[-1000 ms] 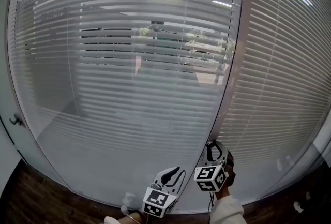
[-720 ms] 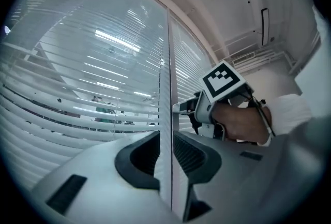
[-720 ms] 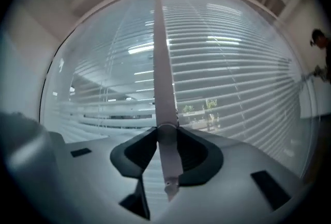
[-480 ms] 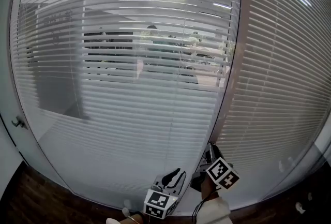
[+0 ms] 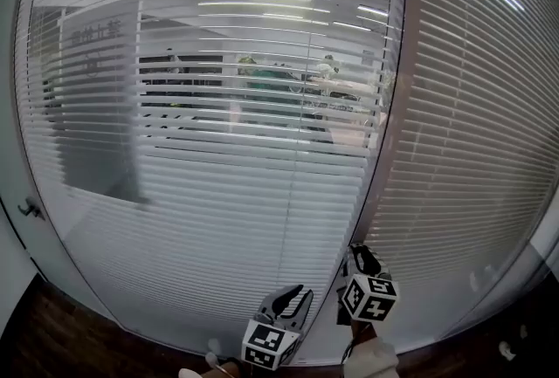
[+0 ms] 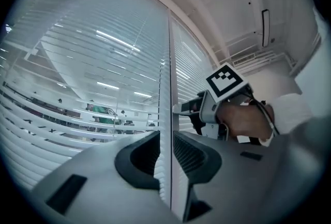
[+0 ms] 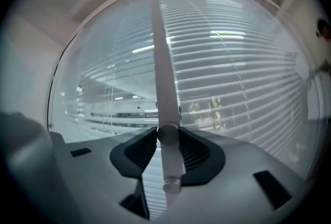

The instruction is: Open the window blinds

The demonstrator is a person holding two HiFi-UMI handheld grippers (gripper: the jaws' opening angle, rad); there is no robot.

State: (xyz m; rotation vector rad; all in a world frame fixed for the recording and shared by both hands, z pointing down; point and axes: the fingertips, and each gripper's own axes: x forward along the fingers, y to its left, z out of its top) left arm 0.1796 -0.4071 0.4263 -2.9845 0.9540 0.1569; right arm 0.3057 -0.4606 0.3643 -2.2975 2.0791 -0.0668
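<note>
White slatted blinds [image 5: 227, 158] hang behind glass, and their slats are tilted so that an office shows through the upper middle. A pale tilt wand [image 7: 164, 104] hangs beside the window frame [image 5: 384, 132], with its capped end [image 7: 170, 184] just below my right gripper [image 7: 168, 143]. That gripper [image 5: 360, 261] is shut on the wand and points level at the window. My left gripper [image 5: 295, 298] sits lower left of it, near the glass. Its jaws [image 6: 165, 153] stand a little apart, with only the blind's edge seen through the gap. The left gripper view also shows the right gripper [image 6: 182, 109] and the hand that holds it.
A second blind [image 5: 476, 149] covers the panel to the right, with its slats closer to shut. A door handle [image 5: 31, 209] sticks out at the far left. Dark wooden floor [image 5: 61, 341] runs along the foot of the glass wall.
My right gripper has rolled around the wand while staying in place. The slats of the left blind have tilted further, and more of the office shows. The left gripper has not moved.
</note>
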